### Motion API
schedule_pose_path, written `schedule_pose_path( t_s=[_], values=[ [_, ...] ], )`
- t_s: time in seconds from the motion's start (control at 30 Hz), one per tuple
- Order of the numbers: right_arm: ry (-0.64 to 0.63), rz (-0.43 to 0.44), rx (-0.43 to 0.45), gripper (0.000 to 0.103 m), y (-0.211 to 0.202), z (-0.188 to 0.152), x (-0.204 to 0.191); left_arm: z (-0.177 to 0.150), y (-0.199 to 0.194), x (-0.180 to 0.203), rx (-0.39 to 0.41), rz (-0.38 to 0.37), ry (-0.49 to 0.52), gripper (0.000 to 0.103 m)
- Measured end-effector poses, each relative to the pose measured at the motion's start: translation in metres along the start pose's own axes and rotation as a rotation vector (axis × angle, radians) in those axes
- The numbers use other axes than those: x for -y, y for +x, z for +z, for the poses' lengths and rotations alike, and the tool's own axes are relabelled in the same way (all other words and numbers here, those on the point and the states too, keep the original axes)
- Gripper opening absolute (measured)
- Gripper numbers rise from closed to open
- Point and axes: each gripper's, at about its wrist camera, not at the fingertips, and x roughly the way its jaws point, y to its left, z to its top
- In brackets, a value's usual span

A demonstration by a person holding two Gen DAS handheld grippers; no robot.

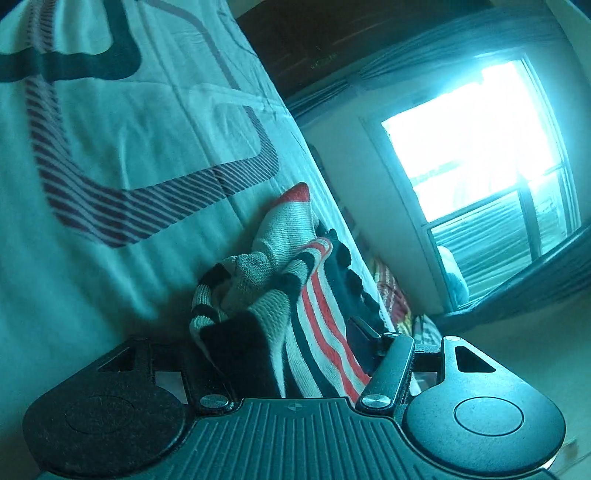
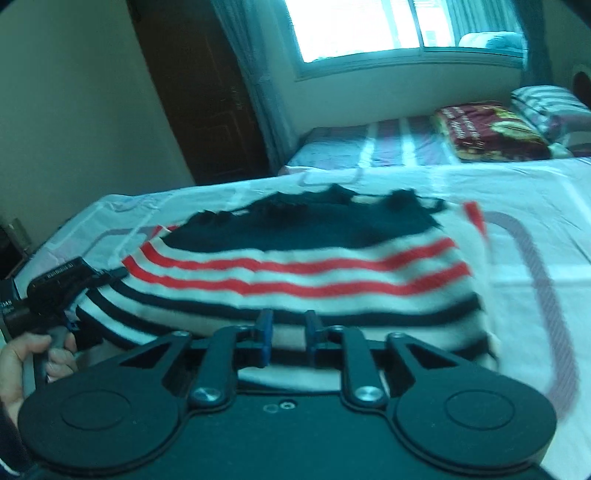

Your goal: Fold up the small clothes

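The striped knit sweater (image 2: 295, 266) lies mid-frame on the bed (image 2: 517, 192) — soft, light, floppy; take it by its hem or edges. Right tongs (image 2: 288, 332) pinch its near hem; left tongs (image 1: 291, 354), half-open, bunch a fold.

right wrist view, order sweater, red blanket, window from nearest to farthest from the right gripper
1. Sweater: striped, directly ahead of the right gripper, whose fingertips meet its near edge on the bed.
2. Red blanket: folded on the second bed, upper right.
3. Window: on the back wall, top of the view, beyond both beds.
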Motion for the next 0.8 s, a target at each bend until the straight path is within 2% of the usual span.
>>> schedule_pose_path(
  t_s=[0.03,0.07,0.1,0.37,0.43,0.5,0.6,0.7,0.8],
  values=[
    [-0.014,0.004,-0.002,0.004,0.009,0.003,-0.003,0.002,0.005,0.000,-0.014,0.022,0.010,0.030],
    [-0.030,0.004,-0.002,0.005,0.017,0.005,-0.007,0.005,0.010,-0.004,-0.035,0.038,0.010,0.021],
    [-0.044,0.001,-0.003,0.005,0.025,0.006,-0.011,0.006,0.013,-0.009,-0.045,0.019,-0.007,0.019],
    [-0.135,0.009,-0.036,0.004,0.064,0.005,-0.031,0.014,-0.002,-0.002,-0.036,-0.112,-0.001,0.016],
    [-0.161,-0.041,-0.085,0.000,0.078,-0.003,-0.029,0.014,0.002,-0.002,-0.037,-0.093,0.008,0.016],
    [-0.144,-0.031,-0.068,0.000,0.078,-0.005,-0.027,0.014,0.010,-0.010,-0.067,-0.040,0.013,0.016],
    [-0.146,-0.036,-0.072,0.000,0.077,-0.004,-0.028,0.015,0.014,-0.013,-0.081,-0.050,0.014,0.016],
    [-0.123,-0.029,-0.058,0.000,0.078,-0.007,-0.025,0.021,0.005,0.009,-0.070,-0.133,0.027,0.016],
    [-0.096,-0.026,-0.046,0.000,0.078,-0.007,-0.022,0.025,-0.002,0.055,-0.086,-0.238,0.096,0.016]
  ],
)
